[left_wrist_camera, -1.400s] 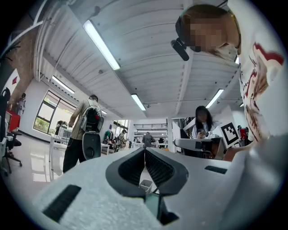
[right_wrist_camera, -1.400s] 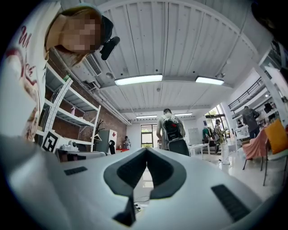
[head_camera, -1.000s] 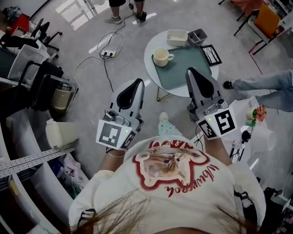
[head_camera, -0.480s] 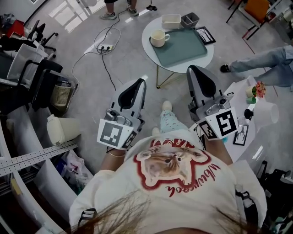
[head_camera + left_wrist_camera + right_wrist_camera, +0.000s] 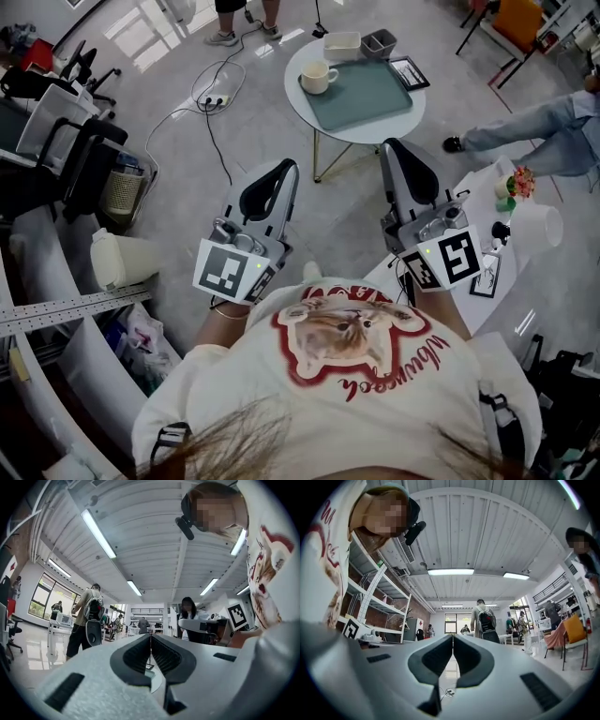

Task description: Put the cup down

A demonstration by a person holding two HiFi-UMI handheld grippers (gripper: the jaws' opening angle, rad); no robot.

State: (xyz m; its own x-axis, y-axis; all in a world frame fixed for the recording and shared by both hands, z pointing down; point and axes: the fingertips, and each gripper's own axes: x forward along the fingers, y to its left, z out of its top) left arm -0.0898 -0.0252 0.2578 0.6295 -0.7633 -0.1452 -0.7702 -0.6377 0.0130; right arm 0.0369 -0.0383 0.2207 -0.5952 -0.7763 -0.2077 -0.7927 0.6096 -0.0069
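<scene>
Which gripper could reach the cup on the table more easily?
Marginally the left gripper: the cup stands at the tray's left end, on its side. Both it and the right gripper are shut, empty.

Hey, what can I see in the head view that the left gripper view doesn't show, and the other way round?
Only the head view shows the cup on the round table with the green tray. Only the left gripper view shows ceiling light strips and the left gripper with its jaws pressed together on nothing. Both show that gripper and the marker cube of the right gripper.
</scene>
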